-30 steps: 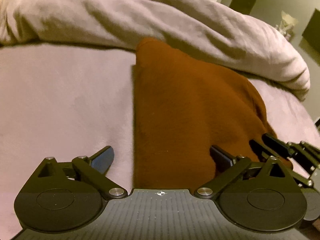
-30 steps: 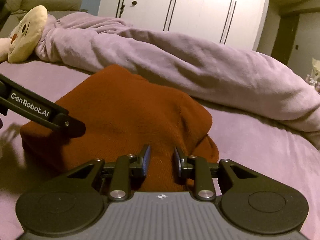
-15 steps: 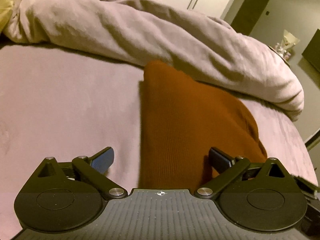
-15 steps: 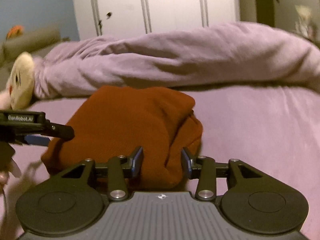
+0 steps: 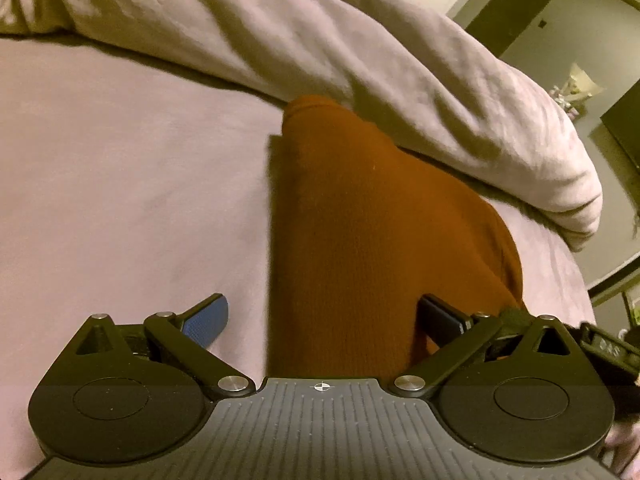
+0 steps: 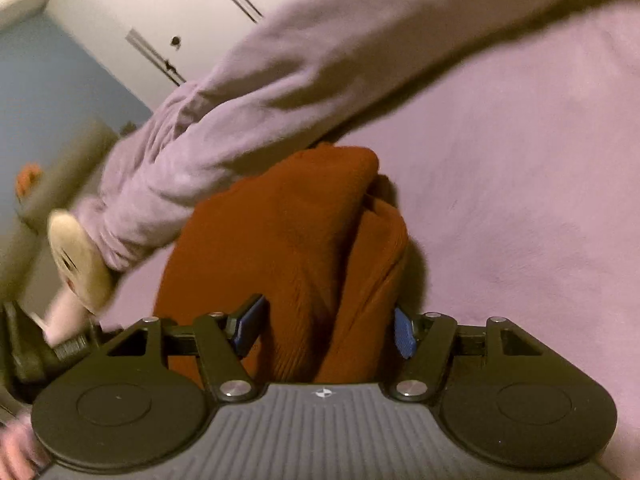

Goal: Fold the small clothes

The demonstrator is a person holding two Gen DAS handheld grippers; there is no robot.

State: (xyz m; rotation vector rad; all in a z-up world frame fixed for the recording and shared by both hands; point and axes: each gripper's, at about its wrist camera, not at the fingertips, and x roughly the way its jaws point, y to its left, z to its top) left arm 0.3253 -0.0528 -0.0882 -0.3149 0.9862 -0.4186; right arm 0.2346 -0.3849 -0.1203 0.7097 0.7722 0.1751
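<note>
One rust-brown knitted garment point(image 5: 372, 240) lay folded into a thick bundle on the bed point(image 5: 120, 168), its far end touching the rumpled lilac duvet point(image 5: 360, 52) that ran across the bed from 10 to 3 o'clock in the left wrist view. The left claw point(image 5: 322, 320) stood wide, one blue-padded finger point(image 5: 204, 322) over bare sheet at 8 o'clock and the other over the garment's near right part at 4 o'clock, with the garment's straight left edge running between them; nothing was gripped. In the right wrist view, which was tilted and blurred, the same garment point(image 6: 296, 248) sat at the middle, its layers bunched and overlapping at the 1 o'clock corner. The right claw point(image 6: 324, 330) was spread wide too, its two blue pads on either side of the garment's near end, holding nothing that could be seen. One round cream plush toy point(image 6: 78, 260) lay at 9 o'clock, against the end of the duvet point(image 6: 320, 80). No container showed in either view. The bed carried a pale lilac sheet point(image 6: 520, 200), smooth apart from faint creases. Beyond it stood white wardrobe doors point(image 6: 168, 8) with long dark handles at 11 o'clock, beside a blue wall point(image 6: 48, 92). The left view showed a dark doorway point(image 5: 516, 12) at 1 o'clock. In all: one garment, one duvet, one toy, two claws.
</note>
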